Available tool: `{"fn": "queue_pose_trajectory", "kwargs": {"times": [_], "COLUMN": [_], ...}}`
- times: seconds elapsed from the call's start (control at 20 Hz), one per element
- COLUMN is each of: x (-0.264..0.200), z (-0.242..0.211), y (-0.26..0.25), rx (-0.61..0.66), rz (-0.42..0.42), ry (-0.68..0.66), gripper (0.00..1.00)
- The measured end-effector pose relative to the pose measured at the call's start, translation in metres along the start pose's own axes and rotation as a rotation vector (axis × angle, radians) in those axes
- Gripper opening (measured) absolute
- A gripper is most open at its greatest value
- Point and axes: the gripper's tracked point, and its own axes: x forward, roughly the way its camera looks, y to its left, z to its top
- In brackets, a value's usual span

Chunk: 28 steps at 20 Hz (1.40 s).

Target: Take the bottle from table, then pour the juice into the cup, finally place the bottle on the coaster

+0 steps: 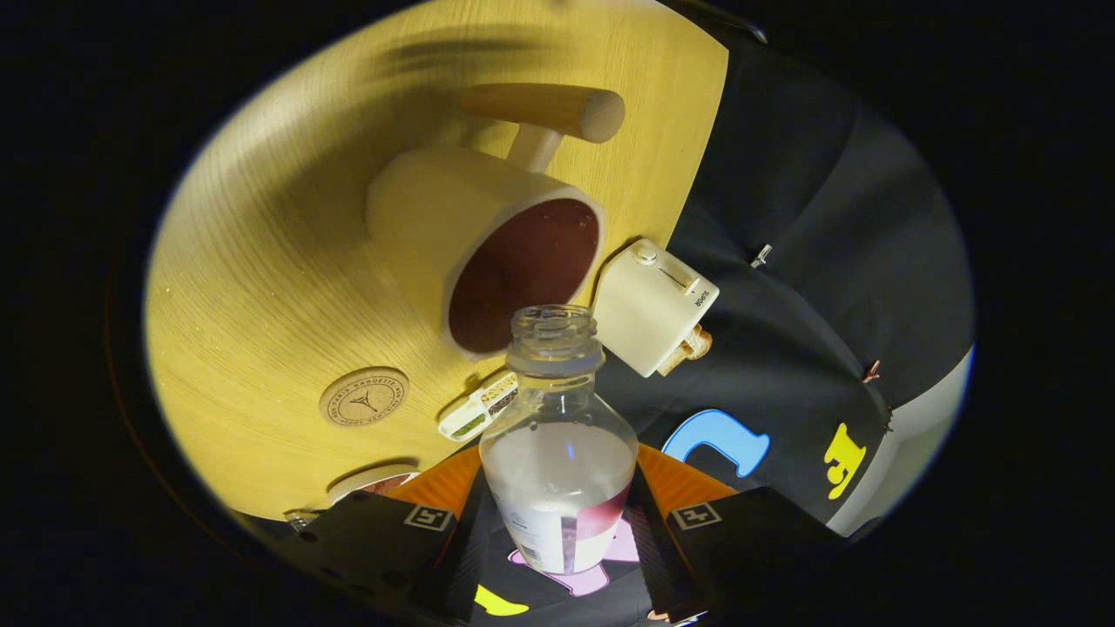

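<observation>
Tongs (557, 522) clamp the uncapped bottle (557, 453), tilted toward the cup (488, 252).
The coaster (364, 396) lies lower left on open worktop (261, 261).

Clear capless bottle (559, 435) clamped between my fingers (453, 531), mouth at the cup's rim, cream cup (475, 252) with dark inside, round wooden coaster (364, 396) flat beside it

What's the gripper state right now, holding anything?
Gripper: shut on the bottle, one finger on each side of its body; the uncapped neck is tipped toward the cup.
</observation>
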Motion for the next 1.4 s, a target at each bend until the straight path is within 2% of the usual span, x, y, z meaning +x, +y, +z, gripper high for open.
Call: {"fn": "queue_pose_trajectory", "kwargs": {"times": [0.4,0.55,0.7,0.95,1.15,1.3,1.4], "x": [-0.004,-0.010,-0.020,-0.039,-0.051,-0.061,-0.064], "z": [-0.008,-0.021,-0.038,-0.061,-0.082,-0.088,-0.093], "y": [0.002,0.006,0.022,0.023,0.028,0.025,0.016], "rx": [0.125,0.244,0.448,0.761,1.125,1.416,1.549], "rz": [-0.018,-0.025,0.024,0.011,0.019,-0.015,-0.063], "ry": [0.011,0.029,0.081,0.108,0.142,0.098,0.057], "gripper": [0.75,0.75,0.75,0.76,0.76,0.76,0.76]}}
